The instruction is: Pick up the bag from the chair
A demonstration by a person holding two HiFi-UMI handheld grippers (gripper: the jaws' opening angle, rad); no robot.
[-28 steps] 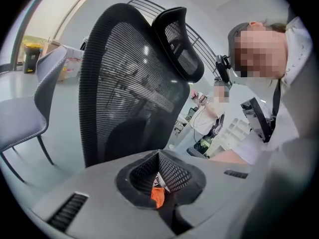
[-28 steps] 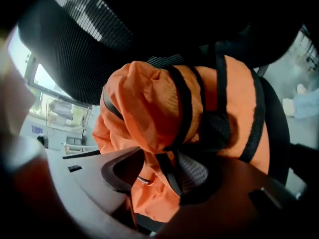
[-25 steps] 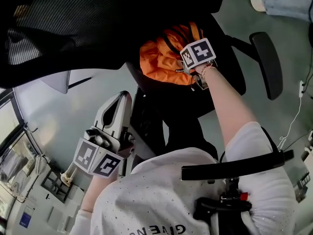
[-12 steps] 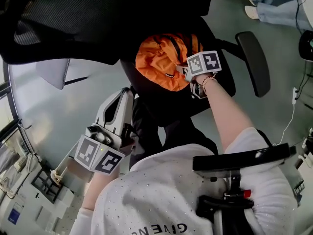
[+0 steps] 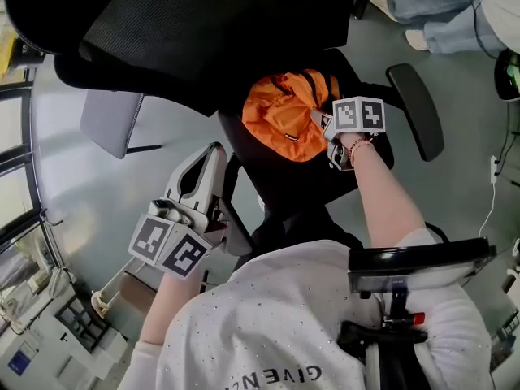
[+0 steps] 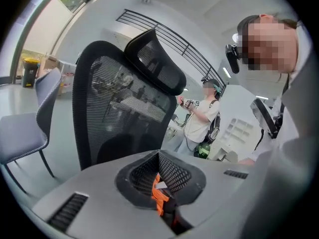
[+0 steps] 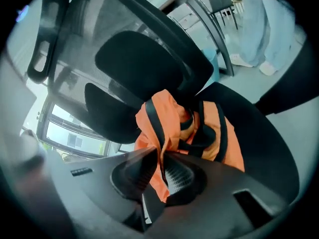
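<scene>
Nearest the head camera is the person's white shirt (image 5: 268, 323). The left gripper (image 5: 213, 148) is held out to the left of the black office chair (image 5: 301, 177), well apart from the bag. In the left gripper view its (image 6: 158, 156) jaw tips meet and hold nothing.

The right gripper (image 5: 318, 119) reaches over the seat. Its (image 7: 160, 156) jaws have just been closing and now pinch a fold of the orange bag (image 5: 280, 112) with a black strap.

The bag (image 7: 224, 133) sits on the chair seat, close under the mesh backrest (image 5: 203, 31). The pinched fold stands up as a peak at the jaws. The rest is a crumpled lump with no clear long axis. Its black straps run from the jaws away toward the backrest.

From the head view the backrest overhangs the bag's far edge and hides it. An armrest (image 5: 414, 108) stands just right of the right gripper.

Beyond the chair's left side stands a grey chair (image 5: 110, 120). Farther off, another person (image 6: 199, 118) stands in the room.
</scene>
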